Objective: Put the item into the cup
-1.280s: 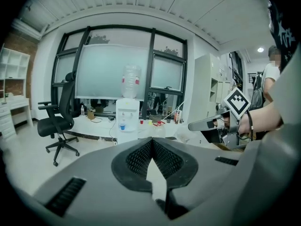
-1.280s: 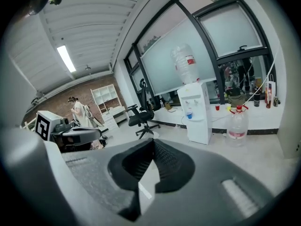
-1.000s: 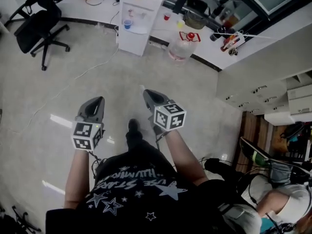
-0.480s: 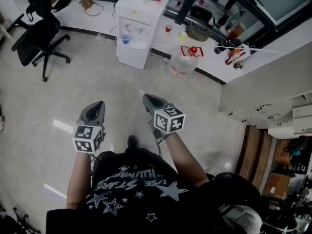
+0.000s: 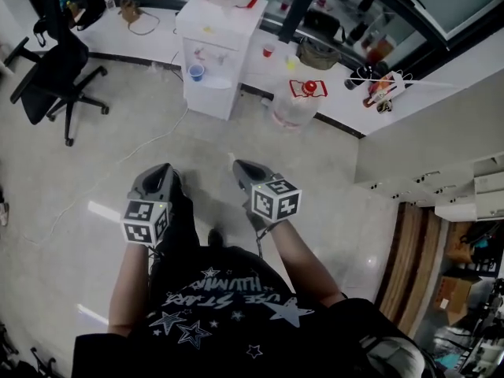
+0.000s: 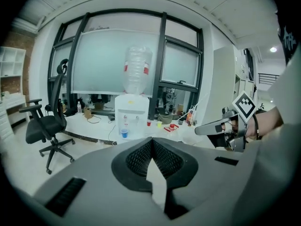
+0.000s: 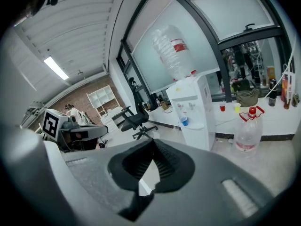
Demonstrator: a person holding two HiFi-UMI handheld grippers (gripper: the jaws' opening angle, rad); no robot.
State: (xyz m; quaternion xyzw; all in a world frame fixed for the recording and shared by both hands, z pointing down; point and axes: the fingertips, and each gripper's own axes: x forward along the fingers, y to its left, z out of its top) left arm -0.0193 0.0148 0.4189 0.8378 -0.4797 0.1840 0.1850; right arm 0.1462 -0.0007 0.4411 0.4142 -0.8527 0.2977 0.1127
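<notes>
A blue cup [image 5: 196,72] stands on the tray of a white water dispenser [image 5: 216,50] ahead of me; it also shows in the left gripper view [image 6: 124,133] and the right gripper view [image 7: 184,121]. A red cup [image 5: 269,50] and a yellow cup [image 5: 292,61] sit on the low white ledge behind. My left gripper [image 5: 161,168] and right gripper [image 5: 239,164] hang side by side over the floor, well short of the dispenser. Both are shut, jaws meeting at the tips with nothing between them [image 6: 151,140] [image 7: 153,142].
A large water bottle with a red cap [image 5: 295,101] stands on the floor right of the dispenser. A black office chair [image 5: 51,69] is at the far left. A cable [image 5: 150,136] trails over the tiled floor. White cabinets [image 5: 425,172] are at the right.
The person has walked forward, so the dispenser and ledge lie nearer and more central. Both grippers kept their pose and stayed shut.
</notes>
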